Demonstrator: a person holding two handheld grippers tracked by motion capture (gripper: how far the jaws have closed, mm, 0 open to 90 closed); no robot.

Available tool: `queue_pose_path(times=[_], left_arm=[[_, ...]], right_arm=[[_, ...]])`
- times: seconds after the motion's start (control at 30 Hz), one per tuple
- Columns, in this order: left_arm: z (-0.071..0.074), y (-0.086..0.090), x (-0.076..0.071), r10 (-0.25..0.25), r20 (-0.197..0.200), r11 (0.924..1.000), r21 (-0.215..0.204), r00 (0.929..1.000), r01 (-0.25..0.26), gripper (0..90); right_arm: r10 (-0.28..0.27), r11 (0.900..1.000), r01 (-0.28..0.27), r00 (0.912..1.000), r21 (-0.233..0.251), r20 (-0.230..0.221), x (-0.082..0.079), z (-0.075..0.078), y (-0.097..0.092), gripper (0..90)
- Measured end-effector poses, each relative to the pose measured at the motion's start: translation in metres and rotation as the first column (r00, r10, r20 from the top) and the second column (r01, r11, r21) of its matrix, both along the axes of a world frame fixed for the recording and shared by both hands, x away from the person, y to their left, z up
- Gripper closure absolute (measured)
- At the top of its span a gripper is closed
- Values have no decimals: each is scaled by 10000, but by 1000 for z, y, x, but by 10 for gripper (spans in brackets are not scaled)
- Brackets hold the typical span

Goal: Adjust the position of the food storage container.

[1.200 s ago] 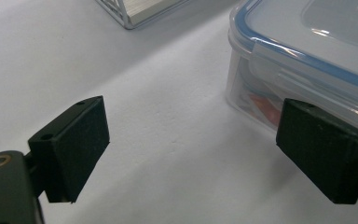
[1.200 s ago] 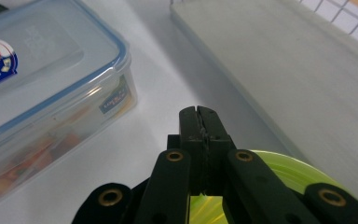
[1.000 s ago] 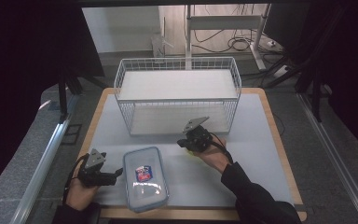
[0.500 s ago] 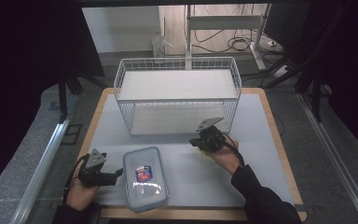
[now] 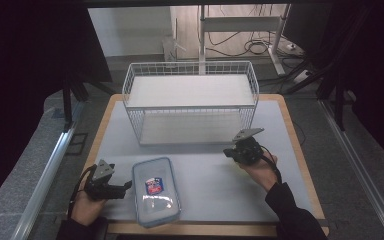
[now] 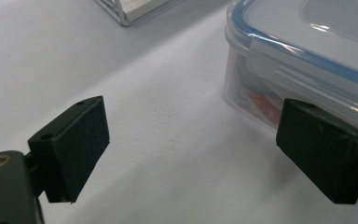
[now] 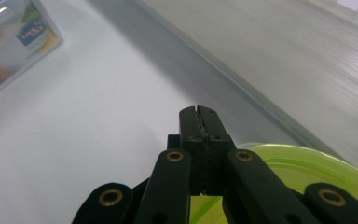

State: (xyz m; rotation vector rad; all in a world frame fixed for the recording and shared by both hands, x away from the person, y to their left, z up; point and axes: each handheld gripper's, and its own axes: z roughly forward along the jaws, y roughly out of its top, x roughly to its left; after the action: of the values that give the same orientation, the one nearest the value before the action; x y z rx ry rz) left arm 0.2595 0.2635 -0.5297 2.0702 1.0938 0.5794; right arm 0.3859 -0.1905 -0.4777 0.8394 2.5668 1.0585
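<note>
Against the earlier frames, we find the right gripper point(image 5: 231, 151) farther right across the mat, away from the lidded box point(image 5: 154, 191) and near the right front corner of the wire basket point(image 5: 190, 100). Its jaws are pressed together with nothing between them; in the right gripper view a green round object point(image 7: 303, 172) lies just under and behind them, and we cannot tell what it is. The left gripper point(image 5: 122, 187) has kept its place at the front left, jaws spread apart, tips just beside the box's left wall without touching it. The box has not shifted and sits flat on the white mat point(image 5: 205, 175). Nothing lies between either gripper and the box. We count one box, one basket, two grippers.
</note>
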Motion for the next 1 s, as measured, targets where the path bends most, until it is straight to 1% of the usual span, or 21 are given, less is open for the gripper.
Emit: queue_pose_path(times=[0.03,0.2,0.23,0.27,0.4,0.5,0.53,0.57,0.6,0.63,0.67,0.7,0.73,0.77,0.8,0.83,0.87,0.9,0.93,0.97,1.0], left_arm=[[0,0,0,11,-16,10000,-5,10000,-11,94],[0,-1,0,-5,-71,10000,13,10000,5,94],[0,-1,0,-5,-71,10000,13,10000,5,94],[0,-1,0,-14,-79,10000,24,10000,14,94],[0,-1,0,-15,-115,10000,29,9999,15,93],[0,-1,0,-1,-190,10000,-12,9998,0,94],[1,-1,-1,36,-382,10000,-88,9993,-39,93],[1,-1,-1,36,-382,10000,-88,9993,-39,95],[2,-2,-2,-34,-615,9999,-132,9981,26,102],[2,-2,-2,-34,-615,9999,-132,9981,26,111],[4,-3,-6,-359,-706,9994,-42,9969,356,127],[4,-3,-6,-359,-706,9994,-42,9969,356,141],[5,-5,-7,-463,-803,9989,-52,9957,460,173],[5,-5,-10,-674,-871,9977,-107,9939,667,173],[6,-7,-16,-1008,-1003,9948,-217,9898,991,273],[6,-7,-16,-1008,-1003,9948,-217,9898,991,329],[8,-9,-23,-1407,-1165,9896,-460,9832,1361,398],[8,-9,-26,-1485,-1253,9883,-546,9809,1426,437],[8,-10,-28,-1642,-1382,9854,-675,9767,1561,465],[8,-10,-28,-1642,-1382,9854,-675,9767,1561,495],[8,-11,-33,-1821,-1472,9818,-809,9722,1717,506]], right_arm=[[-139,9999,139,9999,32,-8,-1,0,-7,900],[-481,9988,481,9988,66,7,-6,1,-26,900],[-481,9988,481,9988,66,7,-6,1,-26,900],[-638,9979,638,9980,118,13,-8,1,-34,900],[-997,9949,997,9950,164,-3,-11,1,-50,900],[-1127,9934,1127,9936,227,-44,-12,1,-55,900],[-1181,9927,1181,9930,261,-13,-14,1,-57,900],[-1218,9923,1216,9925,218,53,-15,2,-57,900],[-1190,9927,1187,9928,232,123,-16,3,-56,900],[-1190,9927,1187,9928,232,123,-16,3,-56,900],[-1146,9931,1140,9932,287,206,-19,5,-54,900],[-1146,9931,1140,9932,287,206,-19,5,-54,900],[-1079,9937,1069,9936,328,319,-22,7,-52,900],[-1079,9937,1069,9936,328,319,-22,7,-52,900],[-992,9944,977,9943,410,382,-27,9,-49,900],[-932,9949,913,9948,432,421,-29,9,-47,899],[-868,9954,848,9952,438,450,-31,10,-45,899],[-796,9959,775,9958,457,461,-34,11,-44,899],[-711,9965,688,9963,479,475,-36,11,-42,897],[-711,9965,688,9963,479,475,-36,11,-42,897],[-584,9973,563,9973,467,448,-41,10,-39,895]])
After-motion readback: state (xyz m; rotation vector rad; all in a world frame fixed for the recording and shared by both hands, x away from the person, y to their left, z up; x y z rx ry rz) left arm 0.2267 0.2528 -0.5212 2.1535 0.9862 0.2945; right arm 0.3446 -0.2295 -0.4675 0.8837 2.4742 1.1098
